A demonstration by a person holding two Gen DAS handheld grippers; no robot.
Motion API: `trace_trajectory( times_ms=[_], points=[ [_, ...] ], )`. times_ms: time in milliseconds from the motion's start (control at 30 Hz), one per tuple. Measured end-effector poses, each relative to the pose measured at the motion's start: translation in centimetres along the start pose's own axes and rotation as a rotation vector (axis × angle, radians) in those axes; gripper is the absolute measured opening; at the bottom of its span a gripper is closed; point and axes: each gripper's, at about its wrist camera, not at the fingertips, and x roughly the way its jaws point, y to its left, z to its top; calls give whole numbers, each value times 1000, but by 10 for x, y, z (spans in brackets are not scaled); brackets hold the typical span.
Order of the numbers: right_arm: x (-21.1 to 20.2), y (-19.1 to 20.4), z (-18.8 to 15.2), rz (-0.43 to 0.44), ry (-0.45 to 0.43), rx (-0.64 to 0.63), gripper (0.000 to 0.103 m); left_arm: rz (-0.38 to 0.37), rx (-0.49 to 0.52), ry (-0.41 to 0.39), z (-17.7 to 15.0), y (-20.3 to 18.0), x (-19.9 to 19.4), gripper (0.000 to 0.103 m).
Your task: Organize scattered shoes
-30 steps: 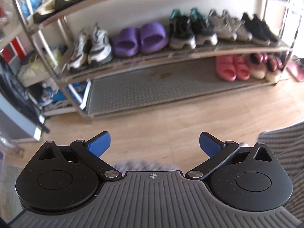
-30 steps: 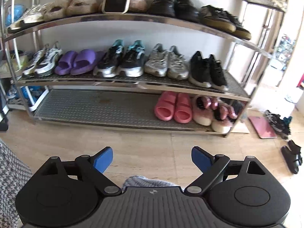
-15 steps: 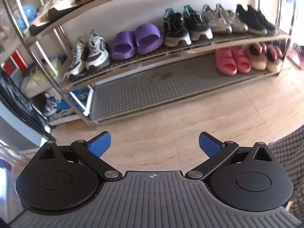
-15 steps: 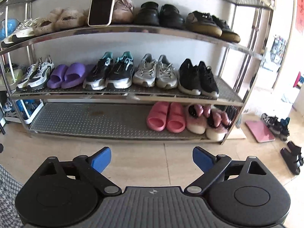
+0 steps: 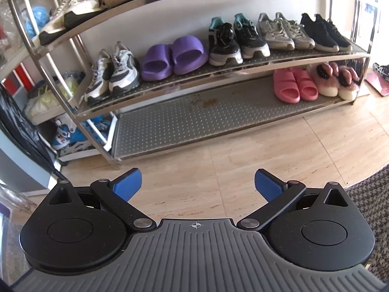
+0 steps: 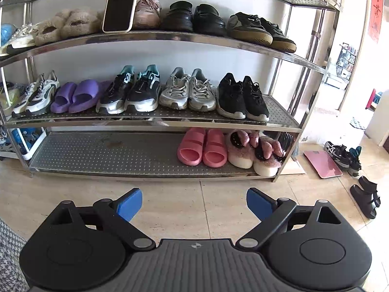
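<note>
both claws gaping, nothing held | right claw [image 6: 194,203] nearer | loose sandals [image 6: 366,199] on floor at its 3 o'clock, beside rack [image 6: 170,123] | long axis pointing away, roughly

Shoe rack [image 6: 170,123] stands behind bare floor [image 6: 194,209]; slides [image 6: 201,146] on bottom shelf right end, left part bare; sandals [image 6: 366,197] on floor right of rack.
</note>
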Motion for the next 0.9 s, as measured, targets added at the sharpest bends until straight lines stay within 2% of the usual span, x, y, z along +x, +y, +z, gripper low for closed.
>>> trace_trajectory(
  times_ms=[400, 900],
  points=[
    [-1, -2, -2, -21, 21, 25, 92, -45, -12, 10, 0, 2, 0, 102],
    [1, -8, -3, -21, 28, 29, 92, -50, -15, 15, 0, 0, -1, 102]
  ],
)
